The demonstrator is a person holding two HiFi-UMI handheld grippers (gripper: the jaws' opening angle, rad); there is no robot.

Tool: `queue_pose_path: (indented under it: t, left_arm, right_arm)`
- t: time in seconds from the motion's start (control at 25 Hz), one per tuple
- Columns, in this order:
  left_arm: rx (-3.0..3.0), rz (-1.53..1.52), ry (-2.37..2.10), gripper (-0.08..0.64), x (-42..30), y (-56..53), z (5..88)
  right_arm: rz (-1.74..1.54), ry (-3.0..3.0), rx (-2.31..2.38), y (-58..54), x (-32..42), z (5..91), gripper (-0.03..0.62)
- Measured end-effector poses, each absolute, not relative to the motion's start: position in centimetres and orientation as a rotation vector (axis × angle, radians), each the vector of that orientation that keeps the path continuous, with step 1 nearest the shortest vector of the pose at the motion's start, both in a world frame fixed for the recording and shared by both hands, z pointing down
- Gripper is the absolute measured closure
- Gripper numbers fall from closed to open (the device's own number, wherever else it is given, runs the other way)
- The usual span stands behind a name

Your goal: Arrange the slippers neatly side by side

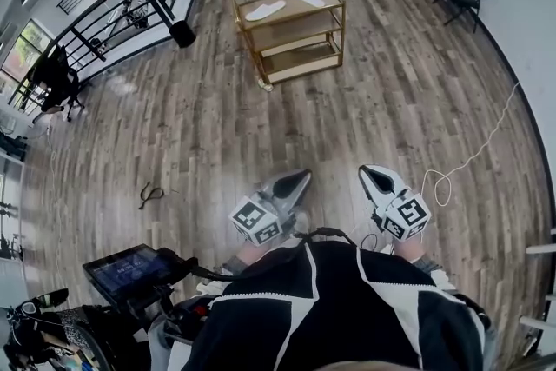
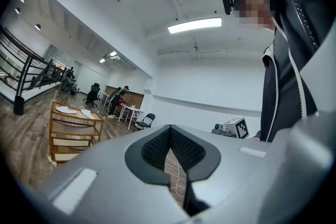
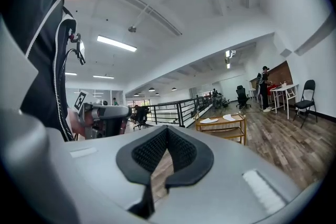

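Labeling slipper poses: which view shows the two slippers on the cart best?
Head view: it looks down on both slippers, lying apart on the cart top shelf, outlines clear. Both gripper views catch them nearly edge-on, small and far off.

Black jacket (image 1: 339, 308), white stripes; left gripper (image 1: 300, 178), right gripper (image 1: 372, 175) grey, black ribbed jaws, marker cubes (image 1: 254, 221)

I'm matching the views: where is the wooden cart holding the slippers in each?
Head view: wooden cart top centre.
Left gripper view: cart at left edge, mid-height.
Right gripper view: cart right of centre, mid-height.
Shared landmark: black railing, left of the cart in all three.
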State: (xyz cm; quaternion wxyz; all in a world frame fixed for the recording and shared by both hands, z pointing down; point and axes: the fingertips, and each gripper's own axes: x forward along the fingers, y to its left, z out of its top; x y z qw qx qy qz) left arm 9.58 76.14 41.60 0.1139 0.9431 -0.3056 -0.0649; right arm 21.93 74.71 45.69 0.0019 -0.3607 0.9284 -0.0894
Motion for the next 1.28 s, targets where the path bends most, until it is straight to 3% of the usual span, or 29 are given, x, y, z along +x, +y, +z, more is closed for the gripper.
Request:
queue_pose_path:
  t: [0.84,1.28]
  left_arm:
    - [2.791,-0.224,-0.708,0.540,-1.7,62.3,42.7]
    - [2.756,-0.271,-0.742,0.540,-3.4,59.3,43.6]
  right_arm:
    - [-0.325,2.806,-1.231,61.3,9.9,43.8,0.588]
    - [-0.335,2.885,-1.204,57.9,8.5,44.1,0.588]
